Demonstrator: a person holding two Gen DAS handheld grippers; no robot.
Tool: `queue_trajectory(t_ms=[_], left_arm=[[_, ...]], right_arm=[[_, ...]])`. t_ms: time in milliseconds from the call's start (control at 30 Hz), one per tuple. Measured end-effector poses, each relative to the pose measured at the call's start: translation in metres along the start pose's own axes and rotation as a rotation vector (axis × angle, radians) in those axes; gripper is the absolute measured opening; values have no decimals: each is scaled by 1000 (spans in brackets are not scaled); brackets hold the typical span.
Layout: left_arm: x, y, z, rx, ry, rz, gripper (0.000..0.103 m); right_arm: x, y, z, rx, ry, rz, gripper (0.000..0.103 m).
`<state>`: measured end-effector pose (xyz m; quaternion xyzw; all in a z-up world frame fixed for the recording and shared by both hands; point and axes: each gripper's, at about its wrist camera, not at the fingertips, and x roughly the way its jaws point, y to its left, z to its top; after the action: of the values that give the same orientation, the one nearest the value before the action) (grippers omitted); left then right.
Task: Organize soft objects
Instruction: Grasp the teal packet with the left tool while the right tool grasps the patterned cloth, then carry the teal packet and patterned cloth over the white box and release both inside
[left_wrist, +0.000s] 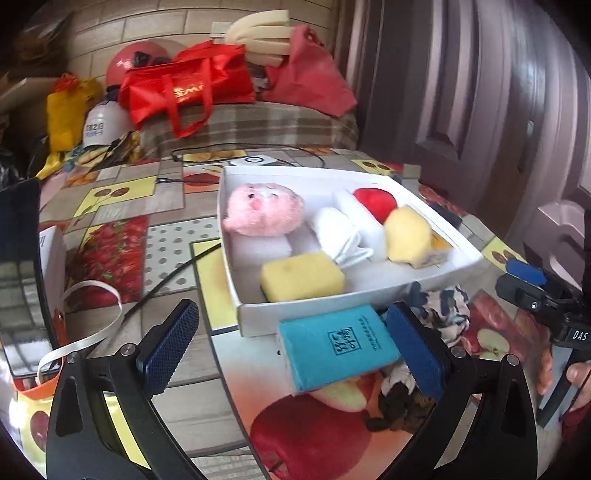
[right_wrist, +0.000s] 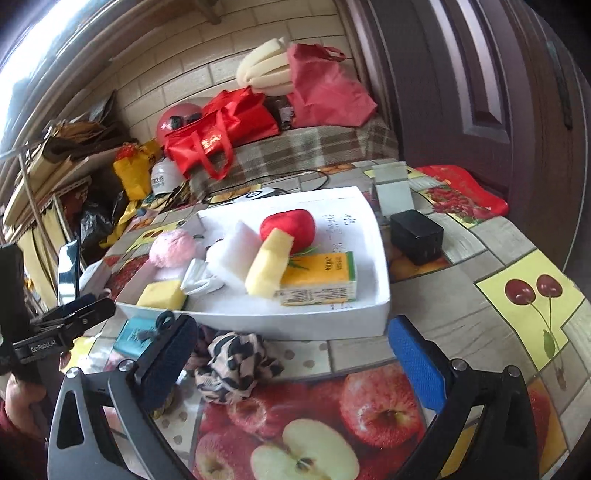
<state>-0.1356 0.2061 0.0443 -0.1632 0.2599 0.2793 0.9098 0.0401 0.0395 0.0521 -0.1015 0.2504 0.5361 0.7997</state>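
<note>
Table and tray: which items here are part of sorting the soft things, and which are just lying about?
Part of the job:
white tray
pink plush
yellow sponge
red plush
teal tissue pack
patterned cloth

Lying about:
black box
red bag
cable
phone

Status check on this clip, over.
Left gripper open around teal tissue pack. Right gripper open, over patterned cloth. White box just ahead.

Bright daylight from upper left (blown out there); fisheye bending, dark corners, soft edges.
</note>
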Motion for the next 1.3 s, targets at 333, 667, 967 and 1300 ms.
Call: queue_trajectory(t_ms=[333, 667, 967, 1300], left_arm=[[10, -15, -4, 74, 80, 0, 102], [48, -22, -7, 65, 240, 63, 85], [19, -17, -7, 27, 116, 74, 80], [-50, -20, -21, 2, -163, 215, 80]], right_arm=[[44, 33, -4, -165, 197, 17, 93], [66, 26, -10, -122, 334, 35, 67], [42, 4, -6, -11, 227, 41, 40], [-40, 5, -7, -35, -128, -51, 39]])
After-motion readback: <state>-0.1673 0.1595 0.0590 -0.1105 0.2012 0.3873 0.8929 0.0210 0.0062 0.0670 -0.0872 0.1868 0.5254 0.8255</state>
